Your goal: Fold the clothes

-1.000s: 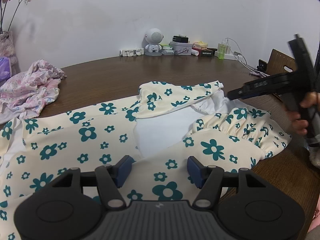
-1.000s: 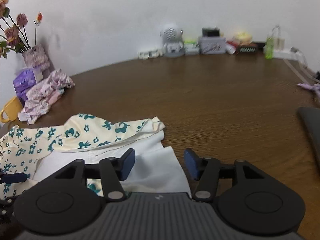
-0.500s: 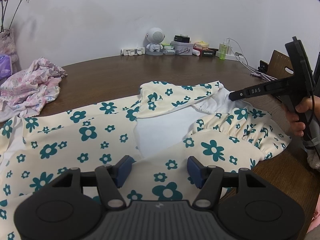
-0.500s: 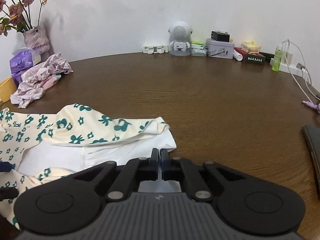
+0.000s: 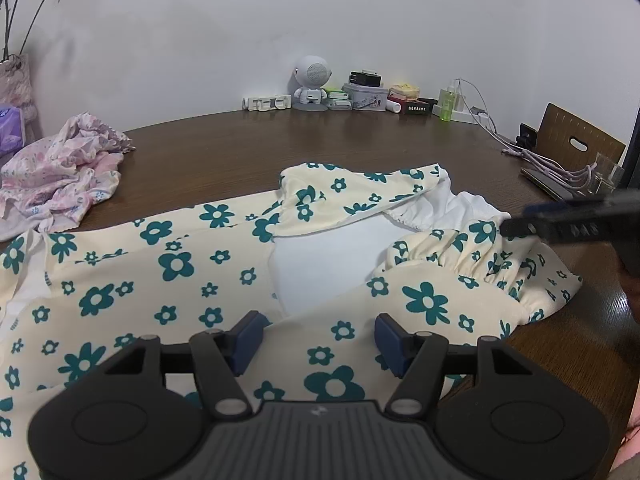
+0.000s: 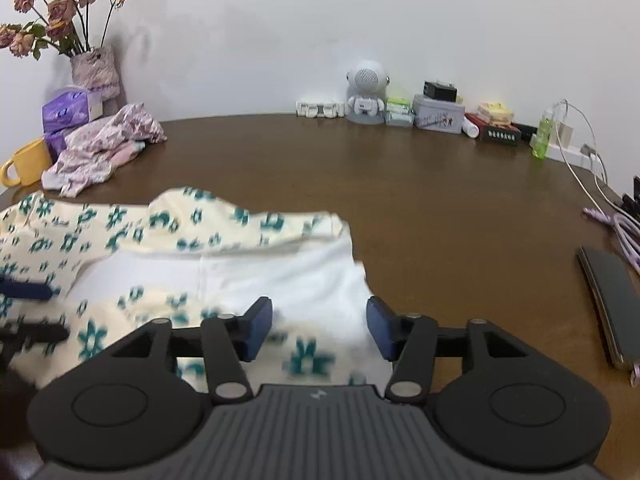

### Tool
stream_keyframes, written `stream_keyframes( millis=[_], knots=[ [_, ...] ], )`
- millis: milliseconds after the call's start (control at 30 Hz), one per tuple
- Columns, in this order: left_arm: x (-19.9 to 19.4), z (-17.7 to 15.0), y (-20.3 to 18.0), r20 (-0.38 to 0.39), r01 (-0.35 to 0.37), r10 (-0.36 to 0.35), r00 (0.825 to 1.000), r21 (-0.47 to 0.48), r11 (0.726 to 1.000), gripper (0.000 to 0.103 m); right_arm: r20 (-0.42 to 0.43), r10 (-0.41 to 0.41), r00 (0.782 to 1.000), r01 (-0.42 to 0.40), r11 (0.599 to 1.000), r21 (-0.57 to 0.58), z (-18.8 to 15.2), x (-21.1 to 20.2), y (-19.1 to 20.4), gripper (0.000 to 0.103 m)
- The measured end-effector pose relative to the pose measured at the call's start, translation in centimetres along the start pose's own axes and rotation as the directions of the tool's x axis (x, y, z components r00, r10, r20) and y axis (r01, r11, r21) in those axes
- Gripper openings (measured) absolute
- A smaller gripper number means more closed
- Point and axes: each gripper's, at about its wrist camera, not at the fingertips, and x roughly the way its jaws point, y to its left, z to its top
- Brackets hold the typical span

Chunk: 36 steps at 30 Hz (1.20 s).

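Item: floral dress (image 5: 168, 280) — spread on brown table (image 5: 360, 148). Soft, light, limp; I'd pinch the gathered hem. Left gripper (image 5: 316, 340) wide, empty; right gripper (image 6: 320, 328) opening — nothing clamped.

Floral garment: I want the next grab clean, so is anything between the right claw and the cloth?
Nothing visible. The right claw hovers over the floral garment, its jaws opening with cloth below and no other object between.

A brown wooden table (image 6: 420, 208) carries a floral garment (image 5: 168, 276), crumpled pink clothes (image 5: 60, 172) and a phone (image 6: 612, 304).
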Motion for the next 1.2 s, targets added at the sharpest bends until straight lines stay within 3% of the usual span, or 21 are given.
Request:
stream_keyframes(
  millis=[400,467,500,600,700,800,867,933,1100,1200],
  knots=[
    [0.0,-0.1,-0.1,0.002,-0.003,0.003,1.0,0.008,1.0,0.061,-0.023,-0.011,1.0,0.013,0.996,0.091,-3.6,-2.5,-1.2,0.058],
    [0.1,-0.1,-0.1,0.002,-0.003,0.003,1.0,0.009,1.0,0.062,-0.028,-0.014,1.0,0.016,0.995,0.098,-3.9,-2.4,-1.3,0.047],
    [0.1,-0.1,-0.1,0.002,-0.003,0.003,1.0,0.01,1.0,0.062,-0.032,-0.014,0.999,0.017,0.994,0.103,-4.0,-2.2,-1.4,0.03],
    [0.0,-0.1,-0.1,0.003,-0.003,0.003,1.0,0.009,1.0,0.062,-0.026,0.007,1.0,-0.004,0.992,0.129,-3.9,-2.0,-1.8,0.007],
    [0.0,-0.2,-0.1,0.005,-0.001,0.001,1.0,0.008,1.0,0.062,-0.024,0.0,1.0,0.004,0.991,0.132,-3.7,-1.6,-1.8,0.006],
    [0.0,-0.2,-0.1,0.006,-0.001,0.001,1.0,0.009,1.0,0.062,-0.016,-0.015,1.0,0.017,0.992,0.128,-3.7,-1.7,-1.6,0.009],
    [-0.1,-0.3,-0.1,0.006,-0.002,0.002,1.0,0.011,1.0,0.062,-0.003,-0.027,1.0,0.027,0.991,0.131,-3.7,-2.3,-1.4,0.021],
    [-0.1,-0.3,-0.2,0.007,-0.004,0.004,1.0,0.012,1.0,0.062,0.017,-0.032,0.999,0.029,0.99,0.135,-3.9,-3.5,-1.6,0.043],
    [0.0,-0.2,-0.3,0.008,-0.007,0.006,1.0,0.019,1.0,0.062,0.003,-0.057,0.998,0.056,0.991,0.125,-4.9,-5.7,-1.7,0.057],
    [0.0,-0.2,-0.3,0.007,-0.007,0.007,1.0,0.022,1.0,0.062,-0.025,-0.046,0.999,0.049,0.988,0.143,-5.8,-5.8,-1.7,0.057]
  ],
)
